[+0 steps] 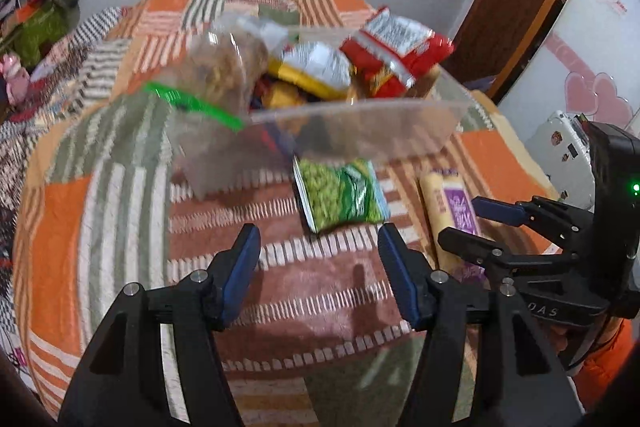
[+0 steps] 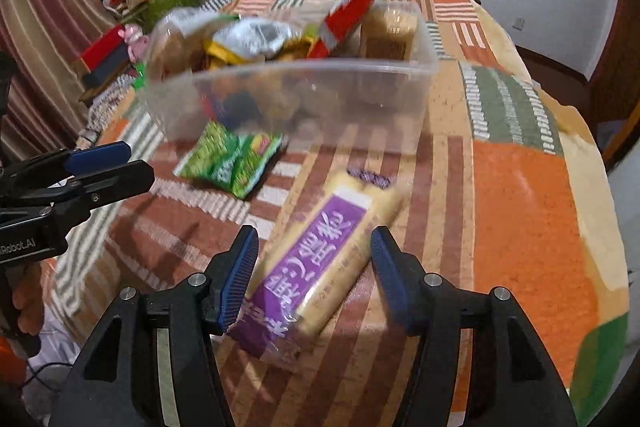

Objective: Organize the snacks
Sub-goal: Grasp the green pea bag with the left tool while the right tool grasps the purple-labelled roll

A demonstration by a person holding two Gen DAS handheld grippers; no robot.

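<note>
Overhead, right hand-held gripper [image 2: 314, 267] gapes wide astride purple-labelled pack [image 2: 320, 251]

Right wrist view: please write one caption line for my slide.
Open right gripper straddles a purple-labelled snack pack on the blanket, before a full clear bin.

My grippers are black with blue pads [image 1: 240, 267]. The bedspread [image 2: 520, 207] under them is patchwork: orange blocks, olive-green and white stripes, rust-brown bands with white dashes. The bin [image 2: 360, 99] is clear plastic. Inside it I see a red and silver packet [image 1: 394, 47] and a yellow and silver bag [image 1: 316, 67]. The pea packet [image 1: 340, 193] is green. The long roll [image 2: 320, 247] is pale yellow with a purple label.
</note>
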